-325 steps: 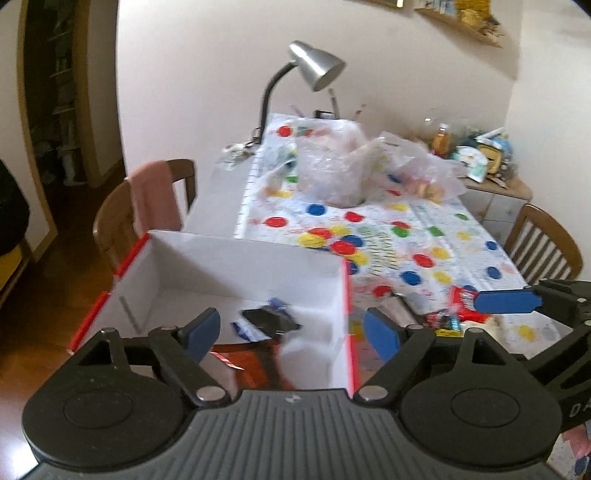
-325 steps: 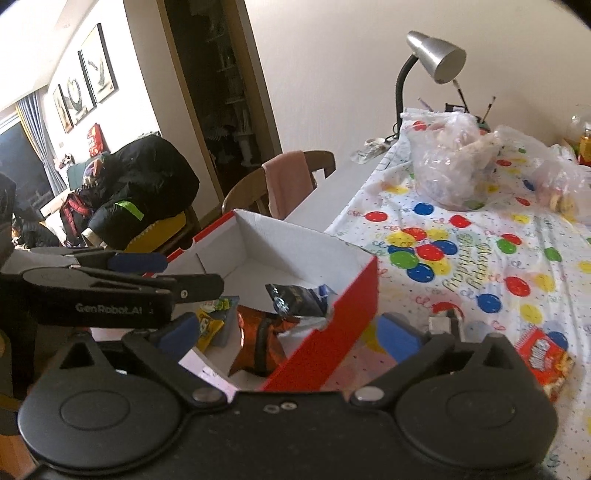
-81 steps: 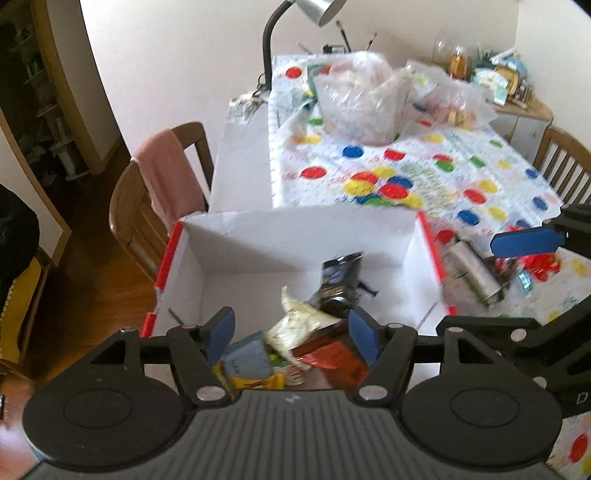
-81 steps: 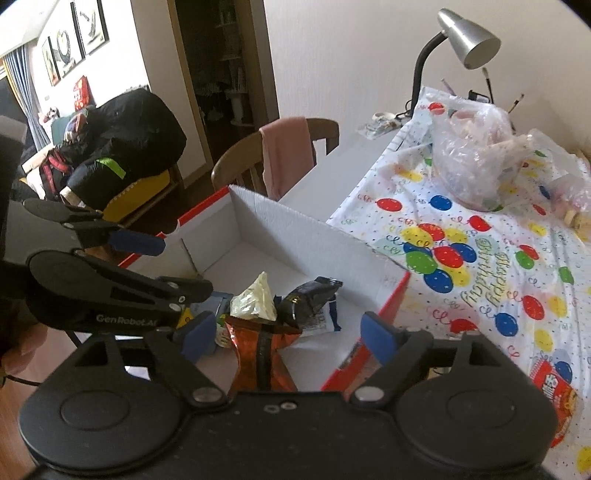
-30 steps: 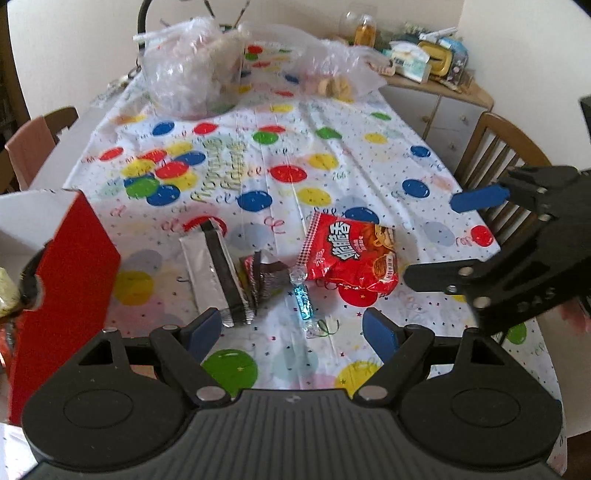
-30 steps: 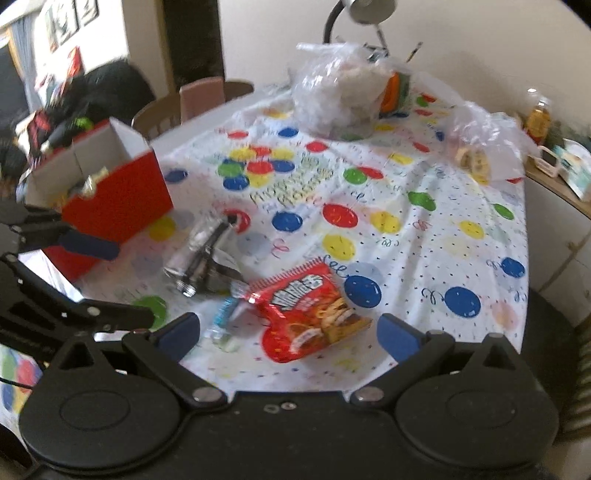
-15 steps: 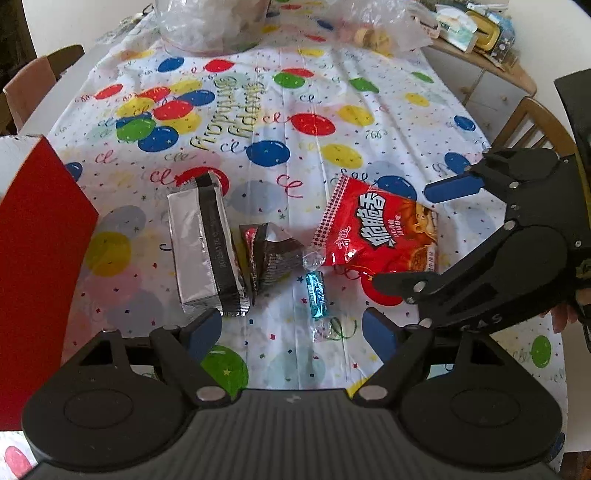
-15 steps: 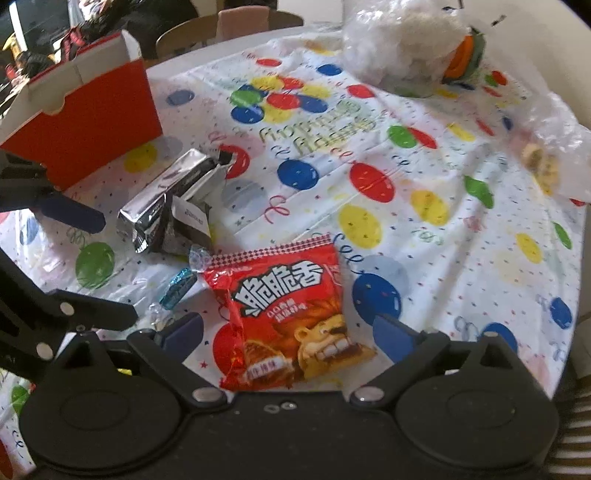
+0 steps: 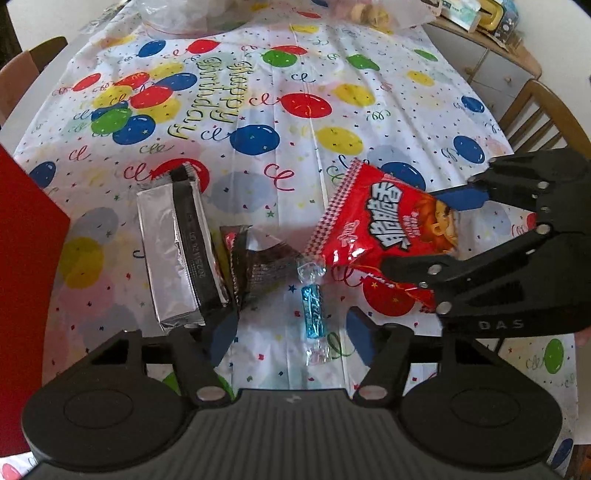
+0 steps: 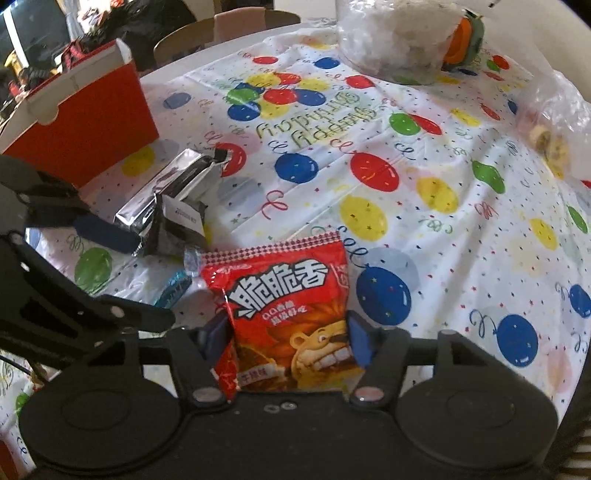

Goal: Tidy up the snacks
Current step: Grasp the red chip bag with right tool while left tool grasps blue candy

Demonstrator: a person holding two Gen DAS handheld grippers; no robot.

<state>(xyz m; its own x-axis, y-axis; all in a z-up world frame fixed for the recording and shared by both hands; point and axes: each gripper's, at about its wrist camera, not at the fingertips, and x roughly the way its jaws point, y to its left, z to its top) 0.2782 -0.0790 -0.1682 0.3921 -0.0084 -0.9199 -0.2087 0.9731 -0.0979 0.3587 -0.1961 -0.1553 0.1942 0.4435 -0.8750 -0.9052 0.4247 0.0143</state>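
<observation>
A red snack bag (image 10: 291, 306) sits between the fingers of my right gripper (image 10: 286, 338), which are closed against its two sides; in the left wrist view the bag (image 9: 384, 221) is tilted with its near end off the cloth. My left gripper (image 9: 290, 332) is open around a blue wrapped candy (image 9: 312, 306) lying on the tablecloth. A silver packet (image 9: 173, 254) and a dark crumpled packet (image 9: 255, 258) lie just left of the candy. The red box (image 10: 85, 122) stands at the left.
The balloon-print tablecloth (image 9: 303, 66) covers the table. Clear plastic bags (image 10: 391, 33) sit at the far end. Wooden chairs (image 9: 543, 110) stand at the table's right side and another chair (image 10: 207, 33) beyond the box.
Both grippers came down from the box to the loose snacks. My right gripper has closed on the red bag and tilted it up. My left gripper narrowed around the blue candy.
</observation>
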